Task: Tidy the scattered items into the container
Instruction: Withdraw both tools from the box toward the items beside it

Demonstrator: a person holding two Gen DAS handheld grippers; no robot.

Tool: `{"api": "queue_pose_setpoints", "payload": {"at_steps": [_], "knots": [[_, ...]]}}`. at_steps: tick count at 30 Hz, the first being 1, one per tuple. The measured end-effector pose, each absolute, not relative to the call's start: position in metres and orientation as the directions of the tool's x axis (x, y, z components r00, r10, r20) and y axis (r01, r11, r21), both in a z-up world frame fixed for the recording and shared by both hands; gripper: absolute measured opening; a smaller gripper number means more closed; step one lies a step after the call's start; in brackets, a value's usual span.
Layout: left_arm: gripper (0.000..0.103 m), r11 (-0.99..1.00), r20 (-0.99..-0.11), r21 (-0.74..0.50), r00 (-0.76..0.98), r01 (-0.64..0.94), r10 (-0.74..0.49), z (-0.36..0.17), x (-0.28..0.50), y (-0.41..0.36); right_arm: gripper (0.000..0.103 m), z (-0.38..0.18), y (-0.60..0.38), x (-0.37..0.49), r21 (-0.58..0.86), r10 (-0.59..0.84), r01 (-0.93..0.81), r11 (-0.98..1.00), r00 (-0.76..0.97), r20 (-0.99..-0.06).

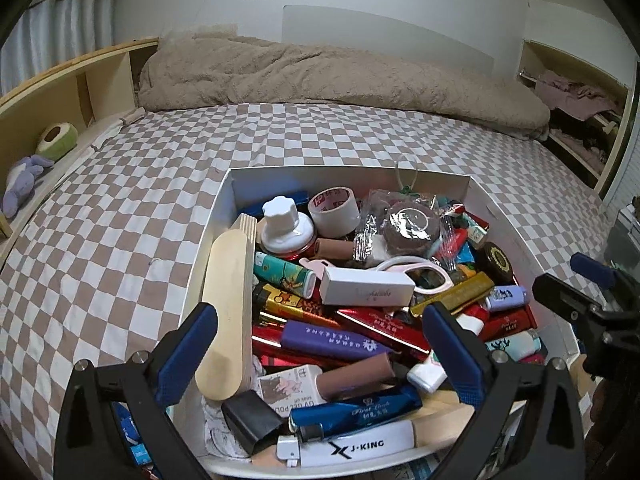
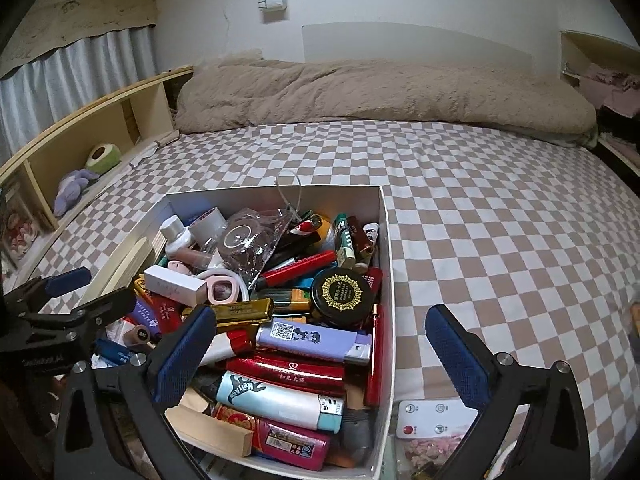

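Bed with checkered sheet fills both views; beige duvet bunched along the far edge. White box sits near me on the bed, already heaped: lighters, tape roll, black jar, wooden slat leaning on its left wall.

What I judge is left outside: a white remote flat on the sheet, just beside the box's right wall, at the near edge of the right view. More clutter near it, too cut off to name.

Key relation: the remote lies low between the right tongs' fingers, nearer the right finger. Its long axis looks roughly left-right, but it's partly cropped. The right hand is clearly the nearer one. The left tongs hang over the box's near-left half, nothing to fetch there.

Both tongs are spread wide, empty, pitched down toward the bed. The left finger of the right tongs overlaps the box contents in the view; the right finger is over bare sheet.

I judge the next move: right hand shifts right and down, box wall is the snag risk.
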State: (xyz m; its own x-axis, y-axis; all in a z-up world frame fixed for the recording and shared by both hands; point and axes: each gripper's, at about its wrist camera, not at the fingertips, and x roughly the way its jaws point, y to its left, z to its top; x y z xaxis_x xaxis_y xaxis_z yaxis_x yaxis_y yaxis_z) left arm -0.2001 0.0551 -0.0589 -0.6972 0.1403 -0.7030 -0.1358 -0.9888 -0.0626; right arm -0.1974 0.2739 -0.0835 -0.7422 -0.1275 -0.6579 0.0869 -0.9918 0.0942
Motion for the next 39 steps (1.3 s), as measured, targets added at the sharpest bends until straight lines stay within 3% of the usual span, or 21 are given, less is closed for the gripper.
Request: {"api": "queue_pose_setpoints", "payload": {"at_steps": [24, 39], "knots": [[0.103, -0.988, -0.7, -0.074, -0.699, -0.132, 0.146, -0.057, -0.188, 0.046, 0.103, -0.085, 0.278, -0.193, 0.074, -0.097, 0.064, -0.995, -0.747, -0.658], [0.103, -0.993, -0.653, -0.077, -0.748, -0.086, 0.116, -0.044, -0.186, 0.022, 0.103, -0.082, 0.328, -0.185, 0.107, -0.005, -0.083, -0.991, -0.767, -0.642]]}}
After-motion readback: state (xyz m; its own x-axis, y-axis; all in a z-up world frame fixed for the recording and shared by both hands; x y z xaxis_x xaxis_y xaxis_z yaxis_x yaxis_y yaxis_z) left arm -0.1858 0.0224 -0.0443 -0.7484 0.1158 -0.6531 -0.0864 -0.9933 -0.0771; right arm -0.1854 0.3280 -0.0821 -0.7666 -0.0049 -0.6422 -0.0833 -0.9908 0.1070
